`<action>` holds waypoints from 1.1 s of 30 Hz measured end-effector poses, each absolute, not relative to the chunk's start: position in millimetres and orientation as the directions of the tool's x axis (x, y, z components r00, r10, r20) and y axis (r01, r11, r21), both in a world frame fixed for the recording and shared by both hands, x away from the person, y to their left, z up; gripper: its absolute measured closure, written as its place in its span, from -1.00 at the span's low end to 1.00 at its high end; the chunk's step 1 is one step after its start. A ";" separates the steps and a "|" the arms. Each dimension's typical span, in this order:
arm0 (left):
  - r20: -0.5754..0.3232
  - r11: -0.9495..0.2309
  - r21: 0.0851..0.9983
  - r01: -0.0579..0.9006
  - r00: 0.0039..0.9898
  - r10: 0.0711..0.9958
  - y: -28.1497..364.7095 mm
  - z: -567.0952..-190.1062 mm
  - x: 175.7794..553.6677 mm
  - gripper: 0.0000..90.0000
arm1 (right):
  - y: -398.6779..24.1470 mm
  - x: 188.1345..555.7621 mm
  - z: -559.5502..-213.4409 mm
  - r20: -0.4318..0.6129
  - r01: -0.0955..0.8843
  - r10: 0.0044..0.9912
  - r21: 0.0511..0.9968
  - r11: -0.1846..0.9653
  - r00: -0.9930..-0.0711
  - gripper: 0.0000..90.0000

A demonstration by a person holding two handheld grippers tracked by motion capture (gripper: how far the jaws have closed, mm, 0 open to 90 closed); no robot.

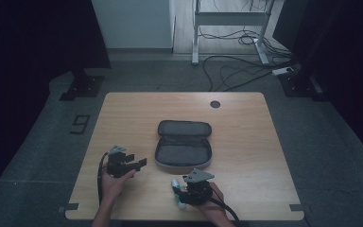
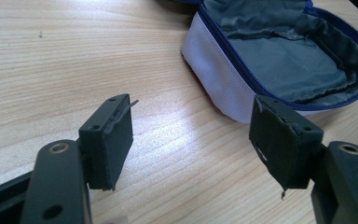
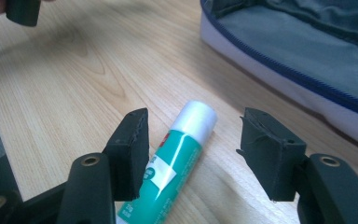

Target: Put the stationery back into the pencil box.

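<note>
Here, a light wooden table [image 1: 246, 142] stands on a grey floor, and a person's forearms come in over its near edge, each hand holding a black two-jaw gripper. In the middle of the table lies a pencil case [image 1: 183, 143], unzipped and folded fully open, its grey lining facing up. In the left gripper view, the shell is white on the outside with a blue zip running round the rim, and nothing can be seen lying in the near half.

The left gripper [image 1: 137, 164] is to the left of the case, near it but not touching, jaws pointing right toward it. In its own view the left gripper [image 2: 191, 144] is released, jaws spread wide with bare wood between them and the corner of the case just beyond.

The right gripper [image 1: 178, 190] sits at the near edge, just on the near side of the case. A glue stick [image 1: 177, 191] lies flat on the table here, teal body with a white cap. In the right gripper view, the glue stick [image 3: 177, 163] lies between the jaws of the right gripper [image 3: 193, 154], cap pointing away toward the case. The jaws are released, standing apart with a clear gap on the right side of the stick; the left jaw is very close to it, and I cannot tell whether it touches.
</note>
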State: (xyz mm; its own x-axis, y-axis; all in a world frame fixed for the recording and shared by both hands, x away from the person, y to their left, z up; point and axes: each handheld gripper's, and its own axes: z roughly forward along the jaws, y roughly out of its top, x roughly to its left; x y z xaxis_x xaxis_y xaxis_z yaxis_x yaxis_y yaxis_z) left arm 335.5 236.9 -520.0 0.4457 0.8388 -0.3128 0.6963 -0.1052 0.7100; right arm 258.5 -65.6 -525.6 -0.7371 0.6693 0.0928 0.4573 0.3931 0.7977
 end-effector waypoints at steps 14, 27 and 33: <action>-0.332 -0.104 0.696 0.710 0.447 0.831 237.9 -523.2 335.1 -0.32 | -50.7 257.6 -542.9 0.044 0.455 0.660 0.758 0.467 -0.750 -0.08; -0.338 -0.106 0.689 0.717 0.447 0.828 238.8 -525.2 334.8 -0.32 | -48.8 256.1 -548.3 0.014 0.454 0.666 0.743 0.492 -0.746 0.09; -0.339 -0.106 0.687 0.719 0.446 0.828 238.8 -526.5 334.9 -0.32 | -48.8 252.8 -546.8 -0.015 0.443 0.669 0.739 0.507 -0.743 0.30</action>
State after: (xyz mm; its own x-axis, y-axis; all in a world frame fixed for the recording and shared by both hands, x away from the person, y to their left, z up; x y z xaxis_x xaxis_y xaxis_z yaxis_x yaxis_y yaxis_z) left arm 334.9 238.8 -526.5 0.4461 0.8284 -0.3386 0.7189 -0.1064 0.6870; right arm 252.8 -48.8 -546.8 -0.7428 0.6694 -0.0146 0.4426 0.5073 0.7394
